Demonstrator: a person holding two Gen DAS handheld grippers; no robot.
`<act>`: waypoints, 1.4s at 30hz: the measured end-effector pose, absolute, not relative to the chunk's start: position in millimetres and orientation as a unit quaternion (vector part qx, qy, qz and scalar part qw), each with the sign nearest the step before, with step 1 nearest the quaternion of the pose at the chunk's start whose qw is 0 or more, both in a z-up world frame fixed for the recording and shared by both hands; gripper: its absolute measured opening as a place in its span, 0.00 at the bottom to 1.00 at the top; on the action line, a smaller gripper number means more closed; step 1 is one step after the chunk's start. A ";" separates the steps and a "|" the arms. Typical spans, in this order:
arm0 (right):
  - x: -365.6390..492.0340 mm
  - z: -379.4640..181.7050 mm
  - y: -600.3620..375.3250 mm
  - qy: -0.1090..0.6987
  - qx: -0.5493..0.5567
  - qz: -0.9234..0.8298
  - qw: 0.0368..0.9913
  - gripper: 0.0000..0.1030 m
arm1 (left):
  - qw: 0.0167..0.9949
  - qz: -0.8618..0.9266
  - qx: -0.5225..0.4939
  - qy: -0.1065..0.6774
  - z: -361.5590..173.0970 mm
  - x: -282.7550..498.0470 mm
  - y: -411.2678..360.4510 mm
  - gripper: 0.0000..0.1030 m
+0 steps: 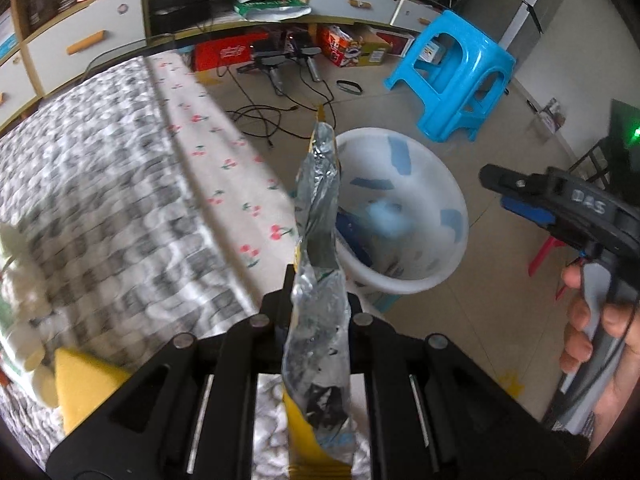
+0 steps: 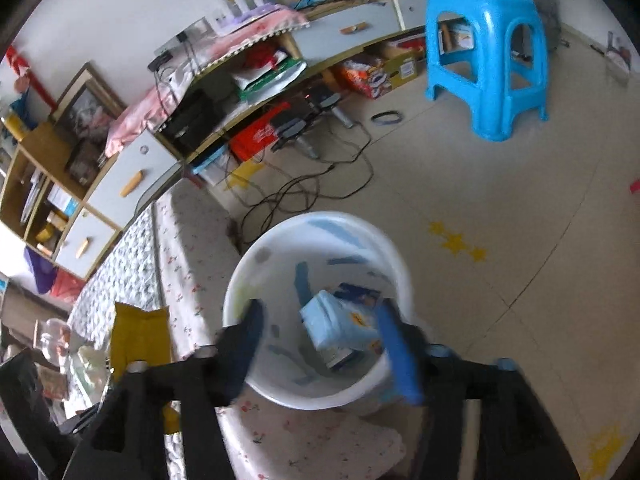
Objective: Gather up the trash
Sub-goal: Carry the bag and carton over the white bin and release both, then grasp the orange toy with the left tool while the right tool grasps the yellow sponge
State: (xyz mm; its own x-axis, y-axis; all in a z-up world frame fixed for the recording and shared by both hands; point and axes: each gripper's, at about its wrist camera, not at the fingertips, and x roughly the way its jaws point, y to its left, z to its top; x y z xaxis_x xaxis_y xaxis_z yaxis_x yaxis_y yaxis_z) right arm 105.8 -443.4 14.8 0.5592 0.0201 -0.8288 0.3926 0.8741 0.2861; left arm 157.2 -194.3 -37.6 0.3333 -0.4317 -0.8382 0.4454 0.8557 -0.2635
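My left gripper (image 1: 318,292) is shut on a crumpled silver and yellow snack wrapper (image 1: 320,240) and holds it up over the bed edge, next to a white bin (image 1: 452,256). The bin stands on the floor beside the bed and holds a pale blue packet (image 2: 340,320) and other wrappers. My right gripper (image 2: 324,344) is open and empty, just above the bin's (image 2: 320,220) near rim. It also shows in the left wrist view (image 1: 520,196), to the right of the bin. A yellow wrapper (image 2: 138,336) lies on the bed to the left.
A bed with a checked quilt (image 1: 100,200) and cherry-print sheet (image 1: 224,160) fills the left. A blue plastic stool (image 1: 452,72) stands on the tiled floor beyond the bin. Cables (image 1: 272,116) and boxes lie under a long cabinet (image 1: 80,44) at the back. A yellow sponge (image 1: 84,384) lies on the quilt.
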 end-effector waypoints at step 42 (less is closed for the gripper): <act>70.1 32.3 -458.2 0.453 0.178 -0.152 0.860 0.68 | 0.832 -0.270 0.051 0.482 -18.4 164.8 -227.0 0.81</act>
State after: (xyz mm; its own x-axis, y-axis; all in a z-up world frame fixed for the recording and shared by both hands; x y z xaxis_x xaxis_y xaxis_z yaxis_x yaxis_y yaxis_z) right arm 70.1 -458.2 32.3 0.5439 -0.1004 -0.8331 0.4225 0.8906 0.1685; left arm 164.8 -227.0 -18.4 0.3903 -0.3997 -0.8294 0.4987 0.8490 -0.1745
